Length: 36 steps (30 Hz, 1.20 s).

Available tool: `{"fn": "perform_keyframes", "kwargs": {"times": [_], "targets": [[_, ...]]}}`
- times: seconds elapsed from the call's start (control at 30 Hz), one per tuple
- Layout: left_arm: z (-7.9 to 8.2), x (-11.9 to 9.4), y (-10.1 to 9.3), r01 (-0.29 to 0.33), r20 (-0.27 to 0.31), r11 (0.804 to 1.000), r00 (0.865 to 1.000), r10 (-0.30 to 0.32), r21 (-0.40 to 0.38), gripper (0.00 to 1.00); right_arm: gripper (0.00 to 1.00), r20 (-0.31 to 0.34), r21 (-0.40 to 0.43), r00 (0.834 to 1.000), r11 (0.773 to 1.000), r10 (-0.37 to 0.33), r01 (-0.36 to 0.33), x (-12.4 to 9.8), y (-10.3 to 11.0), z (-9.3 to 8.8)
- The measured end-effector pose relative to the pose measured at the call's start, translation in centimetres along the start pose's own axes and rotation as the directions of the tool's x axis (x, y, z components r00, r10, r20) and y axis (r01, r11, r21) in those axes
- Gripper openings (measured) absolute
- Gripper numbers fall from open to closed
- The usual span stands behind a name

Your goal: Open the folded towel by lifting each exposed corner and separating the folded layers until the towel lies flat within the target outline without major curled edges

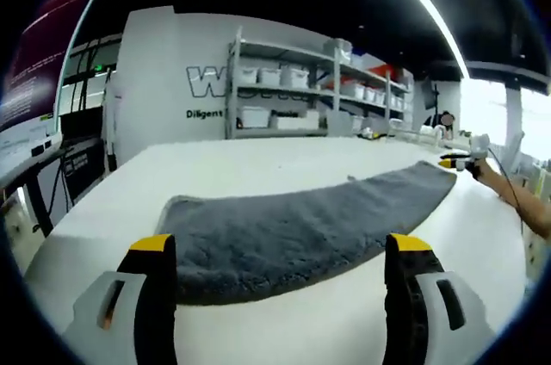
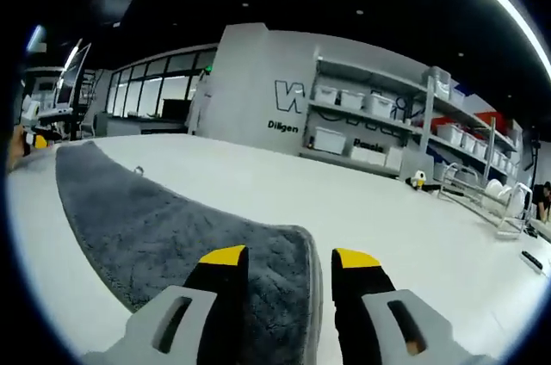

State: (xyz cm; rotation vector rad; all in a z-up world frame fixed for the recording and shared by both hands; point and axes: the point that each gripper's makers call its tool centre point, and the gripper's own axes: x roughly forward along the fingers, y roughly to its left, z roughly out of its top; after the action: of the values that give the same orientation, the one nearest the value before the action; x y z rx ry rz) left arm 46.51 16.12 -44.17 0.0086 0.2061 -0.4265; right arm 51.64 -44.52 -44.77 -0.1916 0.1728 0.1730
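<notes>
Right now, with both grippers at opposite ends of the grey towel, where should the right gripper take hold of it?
Probably the rounded corner of the grey towel lying just ahead of the right gripper. Its edge sits between the open fingers, so come in low along the white table and pinch the top layer.

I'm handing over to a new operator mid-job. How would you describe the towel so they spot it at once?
Start from the big white table in front of the grey wall with the shelving. Lying across it is a long dark grey plush towel, stretched flat from the left gripper to the right gripper. It is the one dark, fuzzy thing on the pale, smooth tabletop.
</notes>
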Motion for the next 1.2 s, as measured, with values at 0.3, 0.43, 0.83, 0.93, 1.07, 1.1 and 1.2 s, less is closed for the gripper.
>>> {"fn": "perform_keyframes", "kwargs": {"times": [0.3,0.43,0.83,0.93,1.07,1.1,1.2], "targets": [[0.0,-0.1,0.1,-0.002,0.002,1.0,1.0,0.002,-0.006,0.99,0.32,-0.058,-0.101,0.998,0.995,-0.026,0.02,2.2,-1.6,-0.6],[0.0,-0.2,0.3,-0.013,0.002,1.0,1.0,0.013,0.001,0.98,0.3,-0.07,-0.092,0.997,0.996,-0.011,0.005,3.4,-1.8,-0.9],[0.1,-0.3,-0.5,0.021,0.018,0.999,1.0,-0.021,-0.039,0.99,0.21,-0.093,-0.067,0.996,0.998,0.005,-0.011,4.9,-2.8,-1.4],[0.1,-0.4,-0.8,0.023,0.02,0.999,1.0,-0.022,-0.038,0.99,0.21,-0.088,-0.03,0.996,0.999,0.027,-0.03,5.0,-2.5,-1.2],[-0.4,-0.3,-1.1,0.028,0.004,0.999,1.0,-0.027,-0.043,0.99,0.18,-0.113,-0.027,0.992,0.998,0.052,-0.055,5.5,-2.0,-1.9],[-0.4,-0.3,-1.0,0.028,0.004,0.999,1.0,-0.028,-0.043,0.99,0.15,-0.117,-0.03,0.992,0.998,0.052,-0.056,5.4,-2.0,-2.1],[-0.4,-0.6,-1.0,0.01,0.008,0.999,1.0,-0.009,-0.043,0.97,0.01,-0.077,0.02,0.995,0.998,0.065,-0.064,5.2,-1.8,-1.7]]}}
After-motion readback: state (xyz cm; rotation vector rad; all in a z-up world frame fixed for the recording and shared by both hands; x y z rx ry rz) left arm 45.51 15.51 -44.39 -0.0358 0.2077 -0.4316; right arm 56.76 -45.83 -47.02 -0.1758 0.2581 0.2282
